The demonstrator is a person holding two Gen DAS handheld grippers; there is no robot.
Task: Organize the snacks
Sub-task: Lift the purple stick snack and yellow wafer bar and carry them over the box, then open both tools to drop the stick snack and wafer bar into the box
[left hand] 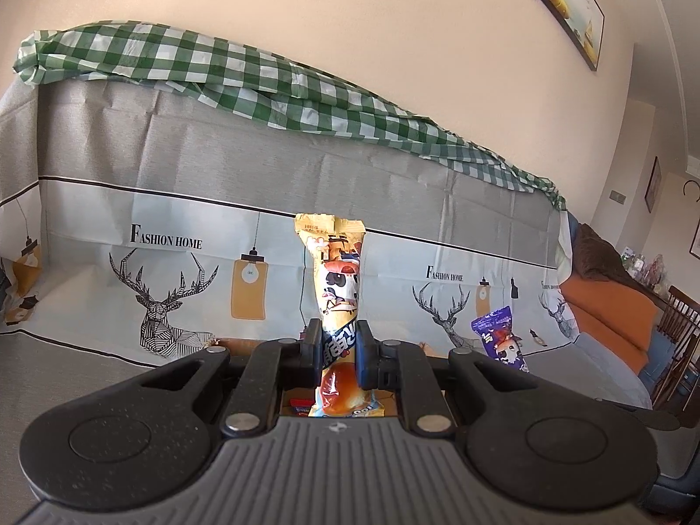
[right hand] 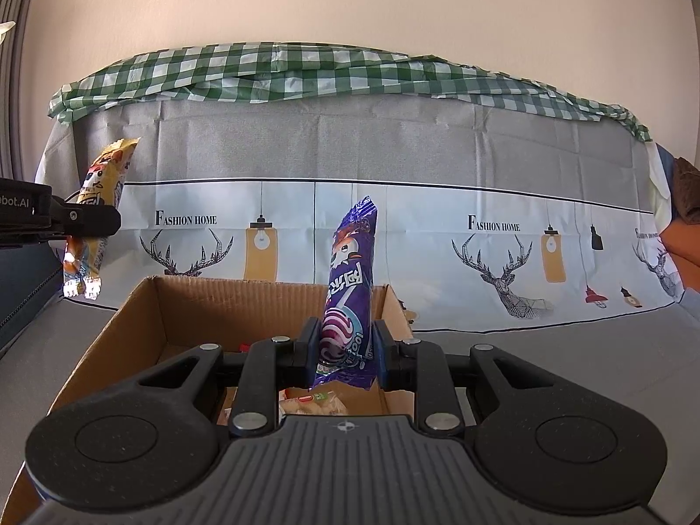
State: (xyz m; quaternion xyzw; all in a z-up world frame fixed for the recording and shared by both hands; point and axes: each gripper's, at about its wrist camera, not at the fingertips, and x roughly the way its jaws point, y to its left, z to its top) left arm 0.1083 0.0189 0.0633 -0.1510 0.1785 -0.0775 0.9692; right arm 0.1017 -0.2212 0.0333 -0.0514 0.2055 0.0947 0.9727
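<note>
Your left claw [left hand: 336, 350] is clamped on the yellow snack [left hand: 337, 280], right claw [right hand: 345, 350] pinching the purple snack [right hand: 350, 297] upright over the box [right hand: 131, 306].

Plain cream wall [right hand: 350, 0] fills the upper field. Sofa backrest [right hand: 393, 144] spans the centre, draped in a grey cover printed with deer and hanging lamps. Green checked cloth [right hand: 306, 70] lies along its top edge. Framed picture [left hand: 564, 4] hangs at 1 o'clock. Wooden chair [left hand: 678, 328] stands at 3 o'clock. Daylight, even
</note>
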